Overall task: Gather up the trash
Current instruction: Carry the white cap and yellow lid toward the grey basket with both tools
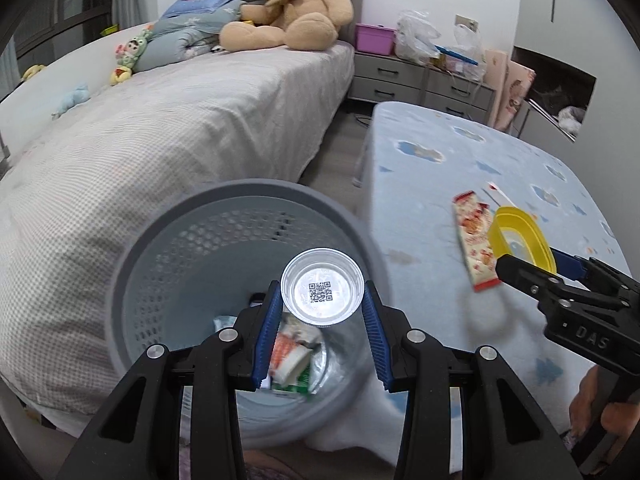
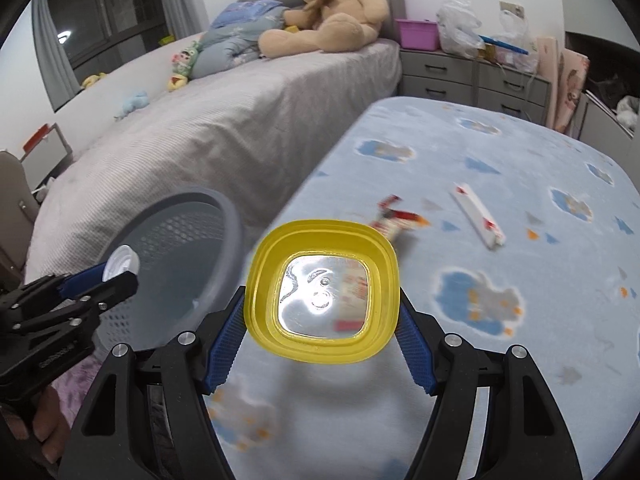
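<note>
Left gripper (image 1: 322,304): blue pads clamped on either side of a clear plastic cup (image 1: 322,286), mouth toward the camera, a QR code showing through its base. The cup hangs over the open mouth of the grey perforated bin (image 1: 168,240). Bin contents partly hidden behind the cup and fingers; a red-and-white wrapper and a green carton (image 1: 294,364) show at the bottom, the rest is hard to make out. Near rim of the bin is cut off by the gripper body.

Right gripper (image 2: 322,312): pads clamped on a yellow tub (image 2: 322,292), clear base facing the camera; print seen through the base is blurred. The tub is held above the blue cloud-print blanket (image 2: 500,160).

On the blanket beyond the tub: a red-and-white snack wrapper (image 2: 396,218), motion-blurred and partly hidden by the tub rim, and a white paper strip (image 2: 478,216) lying flat, apart from it.

Bin stands between the blanket's edge and the grey bed (image 1: 180,120); bare floor runs back between them toward the drawers (image 1: 420,80). A teddy bear (image 1: 288,8) sits at the bed's head.
</note>
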The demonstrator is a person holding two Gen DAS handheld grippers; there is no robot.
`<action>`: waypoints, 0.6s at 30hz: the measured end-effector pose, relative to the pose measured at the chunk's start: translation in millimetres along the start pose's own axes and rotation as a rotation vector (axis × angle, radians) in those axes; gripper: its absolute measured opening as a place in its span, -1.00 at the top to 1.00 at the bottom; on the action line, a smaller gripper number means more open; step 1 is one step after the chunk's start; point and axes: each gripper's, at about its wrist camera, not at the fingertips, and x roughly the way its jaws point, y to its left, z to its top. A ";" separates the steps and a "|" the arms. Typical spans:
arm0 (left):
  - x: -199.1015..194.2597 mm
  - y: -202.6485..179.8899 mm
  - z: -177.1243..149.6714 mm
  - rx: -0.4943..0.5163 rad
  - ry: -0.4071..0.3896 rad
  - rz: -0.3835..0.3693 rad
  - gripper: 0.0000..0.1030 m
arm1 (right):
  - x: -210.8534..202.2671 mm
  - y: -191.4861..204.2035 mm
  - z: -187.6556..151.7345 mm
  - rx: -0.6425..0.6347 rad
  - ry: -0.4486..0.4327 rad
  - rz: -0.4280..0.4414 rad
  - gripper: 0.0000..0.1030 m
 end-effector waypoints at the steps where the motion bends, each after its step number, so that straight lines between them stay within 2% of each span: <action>1: 0.9 6.6 0.4 -0.006 0.000 0.006 0.24 | 2.3 8.3 2.6 -0.006 -0.001 0.015 -0.32; 9: 13.1 61.8 -1.2 -0.079 0.021 0.052 0.23 | 30.7 71.3 15.7 -0.094 0.027 0.088 -0.32; 18: 22.9 88.8 -11.2 -0.126 0.048 0.070 0.23 | 54.6 103.1 12.4 -0.155 0.072 0.108 -0.33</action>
